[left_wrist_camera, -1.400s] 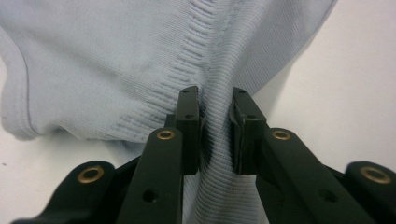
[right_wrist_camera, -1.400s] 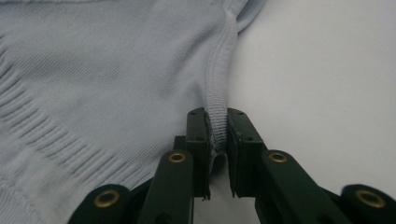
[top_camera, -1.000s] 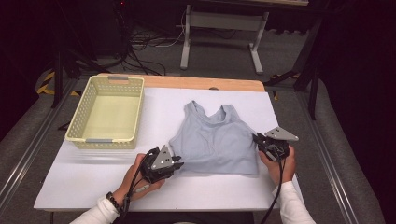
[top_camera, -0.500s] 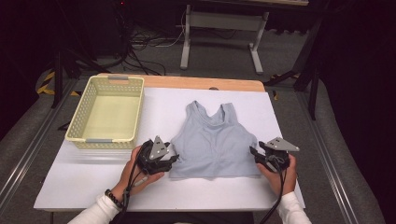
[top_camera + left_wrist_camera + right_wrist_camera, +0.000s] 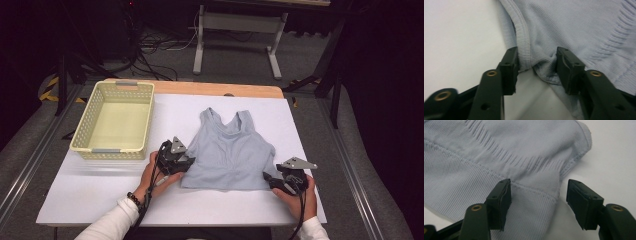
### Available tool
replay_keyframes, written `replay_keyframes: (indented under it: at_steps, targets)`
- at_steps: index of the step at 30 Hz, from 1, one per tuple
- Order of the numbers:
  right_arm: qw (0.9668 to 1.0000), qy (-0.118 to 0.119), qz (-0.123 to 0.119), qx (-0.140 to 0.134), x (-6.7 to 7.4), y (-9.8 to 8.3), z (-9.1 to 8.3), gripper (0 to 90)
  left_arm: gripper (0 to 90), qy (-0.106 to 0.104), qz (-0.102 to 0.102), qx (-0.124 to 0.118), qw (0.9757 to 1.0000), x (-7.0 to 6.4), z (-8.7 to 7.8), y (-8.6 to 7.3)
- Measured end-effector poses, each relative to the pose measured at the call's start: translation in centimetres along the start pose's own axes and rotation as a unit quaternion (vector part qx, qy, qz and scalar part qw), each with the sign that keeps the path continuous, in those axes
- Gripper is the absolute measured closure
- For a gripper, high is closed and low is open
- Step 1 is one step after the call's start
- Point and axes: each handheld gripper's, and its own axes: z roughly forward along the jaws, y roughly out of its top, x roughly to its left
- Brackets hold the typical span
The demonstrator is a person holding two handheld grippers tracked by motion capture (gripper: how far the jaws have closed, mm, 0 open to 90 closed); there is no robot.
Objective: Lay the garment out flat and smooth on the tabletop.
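the top's (image 5: 231,152) lower corners sit hidden behind both grippers in the high view — sleeves cut off below.

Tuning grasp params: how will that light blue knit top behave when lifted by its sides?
Likely floppy: the top lies flat and bunches between the left tool. Probably light, being thin ribbed knit. It should sag between the left tool and the right tool.

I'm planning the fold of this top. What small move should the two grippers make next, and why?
Probably close both. The left gripper straddles the light blue top's side edge, the right gripper its hem corner; the jaws of both stand open around fabric, gripping nothing yet.
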Motion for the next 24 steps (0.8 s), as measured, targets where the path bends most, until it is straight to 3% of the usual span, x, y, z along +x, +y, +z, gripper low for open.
replay_keyframes:
  at_steps: [2,4,7,10,12,15,18,21,24]
  targets:
    - [0.9999,0.015,0.006,0.002,0.0,0.0,0.0,47.0,68.1,-0.013,0.000,0.001,0.9999,0.0,0.1,0.1]
    - [0.9997,0.025,0.005,0.001,0.0,0.0,0.0,51.0,72.8,-0.004,0.009,0.003,0.9999,-0.3,-0.1,0.2]
    - [0.9995,0.031,-0.003,-0.006,-0.1,-0.1,-0.3,70.7,74.3,0.008,0.017,-0.010,0.9998,-0.7,-0.9,0.3]
    - [0.9995,0.028,-0.012,-0.009,0.1,0.0,-0.6,75.1,74.4,0.018,0.024,-0.029,0.9991,-0.8,-2.6,0.5]
    - [0.9993,0.031,-0.016,-0.013,0.3,0.1,-0.9,76.0,74.3,0.021,0.019,-0.039,0.9989,-0.6,-3.7,0.6]
    - [0.9987,0.041,-0.024,-0.018,1.0,0.2,-1.3,74.6,70.4,0.043,0.006,-0.051,0.9977,-0.4,-5.0,0.5]
    - [0.9986,0.024,-0.040,-0.025,1.7,0.5,-1.8,68.6,66.7,0.061,0.010,-0.062,0.9962,-0.3,-6.0,0.3]
    - [0.9978,0.016,-0.043,-0.047,1.7,1.0,-2.3,66.5,59.2,0.043,0.022,-0.078,0.9958,-0.8,-6.7,0.0]
    - [0.9961,0.004,-0.042,-0.078,1.1,1.9,-2.4,64.1,51.0,0.023,0.062,-0.078,0.9948,-2.2,-7.0,-0.6]
